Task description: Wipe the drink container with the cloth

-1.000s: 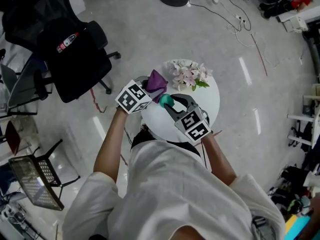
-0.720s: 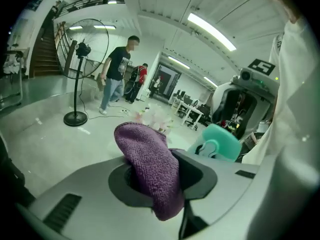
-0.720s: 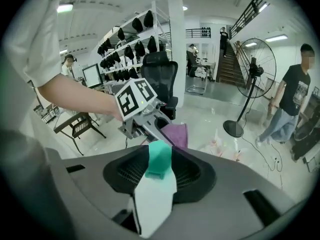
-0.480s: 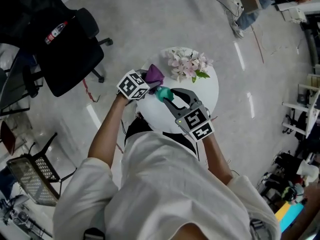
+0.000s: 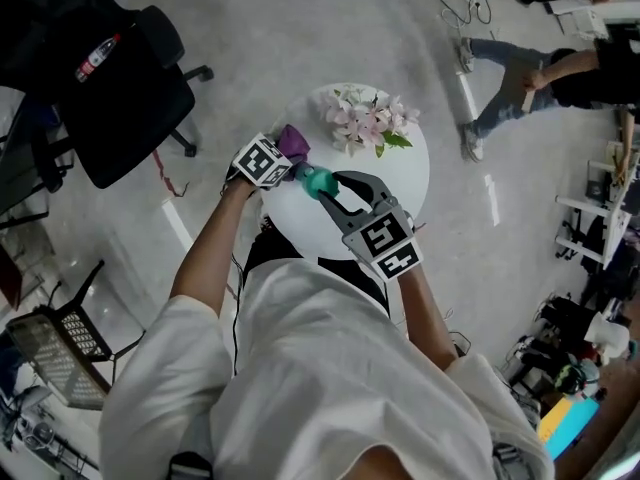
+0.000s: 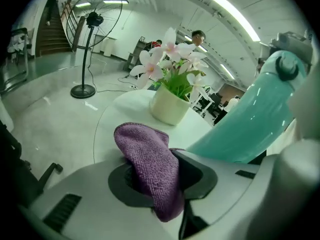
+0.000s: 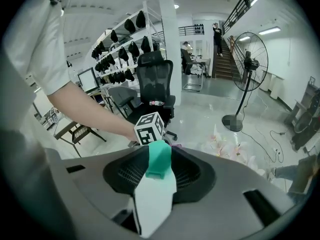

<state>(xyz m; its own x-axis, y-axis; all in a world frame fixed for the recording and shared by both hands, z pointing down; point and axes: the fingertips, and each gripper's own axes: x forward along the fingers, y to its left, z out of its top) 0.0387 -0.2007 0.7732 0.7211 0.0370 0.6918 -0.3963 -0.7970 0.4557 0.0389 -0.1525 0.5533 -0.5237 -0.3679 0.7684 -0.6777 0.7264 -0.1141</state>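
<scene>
The teal drink container (image 5: 318, 180) is held tilted over the round white table (image 5: 400, 183), with my right gripper (image 5: 336, 194) shut on it. In the right gripper view the container (image 7: 158, 170) shows a teal top and a white lower part between the jaws of the right gripper (image 7: 157, 179). My left gripper (image 5: 288, 160) is shut on a bunched purple cloth (image 5: 293, 140). In the left gripper view the cloth (image 6: 149, 161) sticks out of the left gripper (image 6: 162, 179), just left of the container (image 6: 250, 121). I cannot tell whether they touch.
A pot of pink and white flowers (image 5: 362, 116) stands at the table's far side, behind the cloth (image 6: 170, 104). A black office chair (image 5: 120, 88) is on the floor at upper left. A person (image 5: 540, 78) walks at upper right. A floor fan (image 6: 92, 39) stands beyond the table.
My left gripper has come down with the cloth, from above the container's top to beside it. The right gripper has held still. A person has walked into view at upper right.
</scene>
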